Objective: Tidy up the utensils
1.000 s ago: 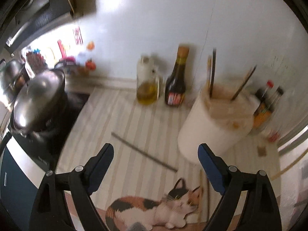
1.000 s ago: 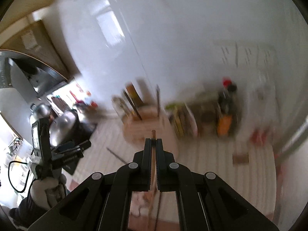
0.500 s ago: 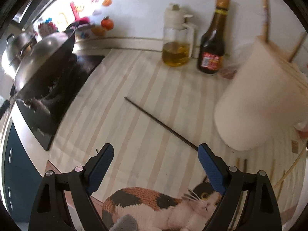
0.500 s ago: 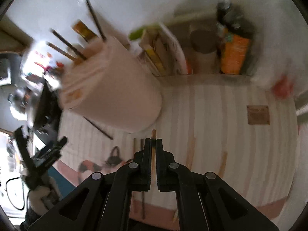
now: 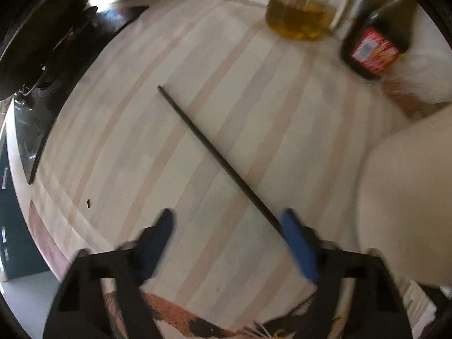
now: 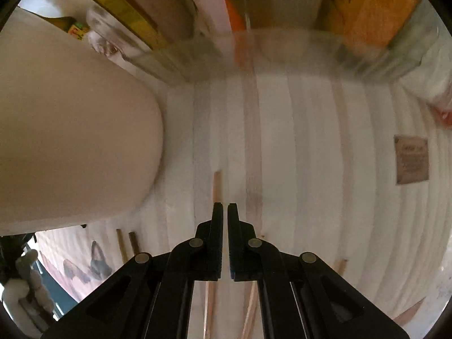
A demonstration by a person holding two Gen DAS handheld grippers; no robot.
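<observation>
Left gripper (image 5: pixel 226 220) has dropped low over the striped mat (image 5: pixel 197 56) since half a second ago; fingers spread wide, nothing between them. The dark chopstick (image 5: pixel 214 155) lies diagonally on the mat, far end up-left, near end running right up against the inner face of the right blue pad (image 5: pixel 296 243); contact can't be confirmed through the motion blur. Earlier it sat well ahead of the fingertips. Oil jar (image 5: pixel 299 19) and dark sauce bottle (image 5: pixel 375 42) now sit at the far edge of the view, the stove (image 5: pixel 42 65) at far left, and the cream utensil holder (image 5: pixel 409 197) fills the right side.

Right gripper (image 6: pixel 225 206): the chopstick it pinched half a second ago is gone from the tips. Fingers are nearly pressed together with a thin empty slit between them. A light wooden chopstick (image 6: pixel 217 186) lies flat on the mat just beyond and under the tips, pointing away. The holder (image 6: pixel 70 141) looms at left, closer than before. More sticks (image 6: pixel 124 245) lie on the mat at near left.
</observation>
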